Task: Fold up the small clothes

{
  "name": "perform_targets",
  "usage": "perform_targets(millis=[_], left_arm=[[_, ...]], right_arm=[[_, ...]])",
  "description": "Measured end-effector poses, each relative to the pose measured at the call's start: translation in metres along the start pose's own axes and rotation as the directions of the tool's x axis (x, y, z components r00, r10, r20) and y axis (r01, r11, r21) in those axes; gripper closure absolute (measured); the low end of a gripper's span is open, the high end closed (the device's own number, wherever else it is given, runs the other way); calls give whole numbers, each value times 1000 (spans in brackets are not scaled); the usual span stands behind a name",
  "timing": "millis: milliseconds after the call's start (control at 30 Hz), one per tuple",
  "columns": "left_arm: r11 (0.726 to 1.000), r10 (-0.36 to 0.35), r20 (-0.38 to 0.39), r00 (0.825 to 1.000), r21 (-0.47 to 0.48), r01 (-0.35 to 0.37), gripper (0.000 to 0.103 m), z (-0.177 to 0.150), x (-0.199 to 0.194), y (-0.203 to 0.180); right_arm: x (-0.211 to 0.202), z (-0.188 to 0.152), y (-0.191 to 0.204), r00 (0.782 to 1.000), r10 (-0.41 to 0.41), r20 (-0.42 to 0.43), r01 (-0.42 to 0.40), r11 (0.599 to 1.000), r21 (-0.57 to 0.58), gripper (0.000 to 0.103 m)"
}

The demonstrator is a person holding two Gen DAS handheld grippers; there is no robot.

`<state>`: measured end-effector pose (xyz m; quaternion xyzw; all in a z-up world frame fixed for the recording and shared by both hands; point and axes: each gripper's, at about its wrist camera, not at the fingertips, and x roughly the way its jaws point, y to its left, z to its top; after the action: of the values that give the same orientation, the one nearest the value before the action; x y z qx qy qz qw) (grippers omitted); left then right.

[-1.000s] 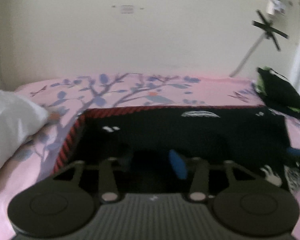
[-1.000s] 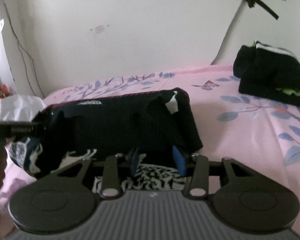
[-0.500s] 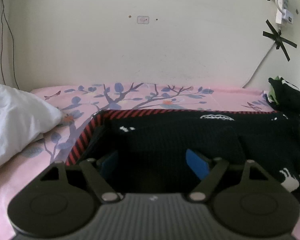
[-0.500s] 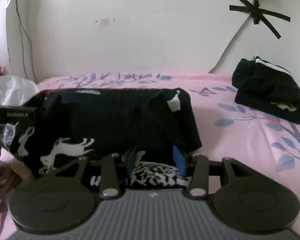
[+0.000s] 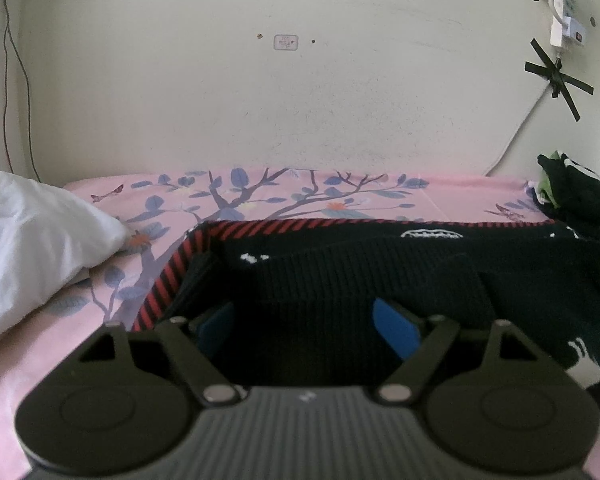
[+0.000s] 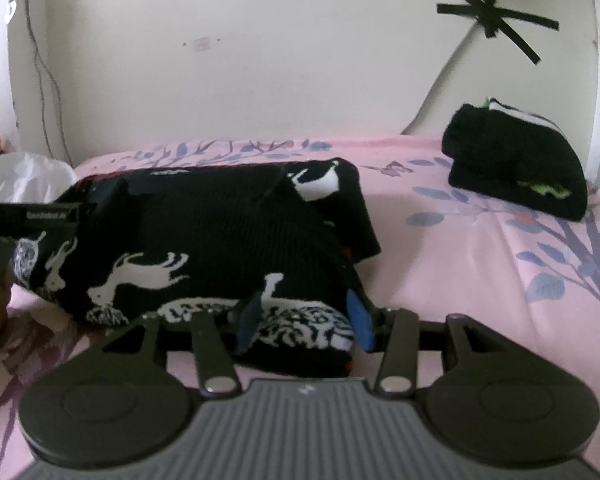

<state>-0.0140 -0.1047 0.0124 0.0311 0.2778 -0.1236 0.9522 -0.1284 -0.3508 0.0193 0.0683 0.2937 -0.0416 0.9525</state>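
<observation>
A black knit sweater (image 6: 204, 240) with white animal figures and a red-striped hem lies folded on the pink bed; it also shows in the left wrist view (image 5: 380, 272). My left gripper (image 5: 306, 326) is open, its blue pads spread wide over the sweater's left end, holding nothing. My right gripper (image 6: 304, 316) has its blue pads part open around the sweater's lower right corner, whose edge lies between them. The left gripper's body shows at the left edge of the right wrist view (image 6: 4, 220).
A folded black garment with green marks (image 6: 516, 172) sits at the back right by the wall. A white pillow (image 5: 32, 248) lies at the left. The pink floral sheet (image 6: 480, 272) stretches to the right. A cable and tape crosses hang on the wall.
My left gripper opened and let go of the sweater, which now rests on the bed. My right gripper's pads spread apart at the sweater's corner.
</observation>
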Motion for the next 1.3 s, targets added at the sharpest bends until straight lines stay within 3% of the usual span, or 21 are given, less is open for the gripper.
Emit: perform_targets(millis=[267, 300, 333, 633, 800, 833, 867, 900, 933, 1000, 1200, 1300], left_arm=[[1000, -4, -2, 1000, -10, 4, 21, -1, 0, 2], [1000, -5, -2, 1000, -10, 5, 21, -1, 0, 2], [1000, -6, -2, 1000, -9, 6, 21, -1, 0, 2], [1000, -5, -2, 1000, -7, 5, 20, -1, 1, 4], [1000, -3, -1, 1000, -6, 3, 19, -2, 1, 5], [1000, -3, -1, 1000, -5, 3, 19, -2, 1, 5], [1000, -3, -1, 1000, -5, 3, 19, -2, 1, 5], [1000, -4, -1, 1000, -4, 4, 19, -2, 1, 5], [1000, -4, -1, 1000, -3, 4, 19, -2, 1, 5], [1000, -2, -1, 1000, 0, 2, 19, -2, 0, 5], [1000, 2, 1, 1000, 8, -2, 19, -3, -1, 5], [1000, 3, 2, 1000, 9, -3, 19, -3, -1, 5]], right_arm=[[-2, -1, 0, 1000, 12, 2, -12, 1000, 16, 56], [-2, -2, -1, 1000, 13, 3, -13, 1000, 20, 52], [0, -2, -2, 1000, 10, -16, -9, 999, 31, 41], [-13, -4, -12, 998, 42, 37, -46, 992, 122, 45], [-8, -3, -14, 998, 67, 18, -69, 989, 127, 43], [-8, -3, -12, 998, 67, 18, -69, 991, 118, 49], [-8, -4, -10, 998, 68, 18, -69, 992, 106, 60], [-9, -4, -9, 998, 67, 22, -69, 993, 94, 78], [-10, -4, -8, 998, 54, 32, -57, 994, 90, 88], [-10, -5, -12, 999, 27, 36, -32, 993, 115, 96], [-6, -5, -15, 999, -29, 16, 26, 989, 144, 99], [-7, -6, -23, 1000, 0, 16, -3, 983, 183, 97]])
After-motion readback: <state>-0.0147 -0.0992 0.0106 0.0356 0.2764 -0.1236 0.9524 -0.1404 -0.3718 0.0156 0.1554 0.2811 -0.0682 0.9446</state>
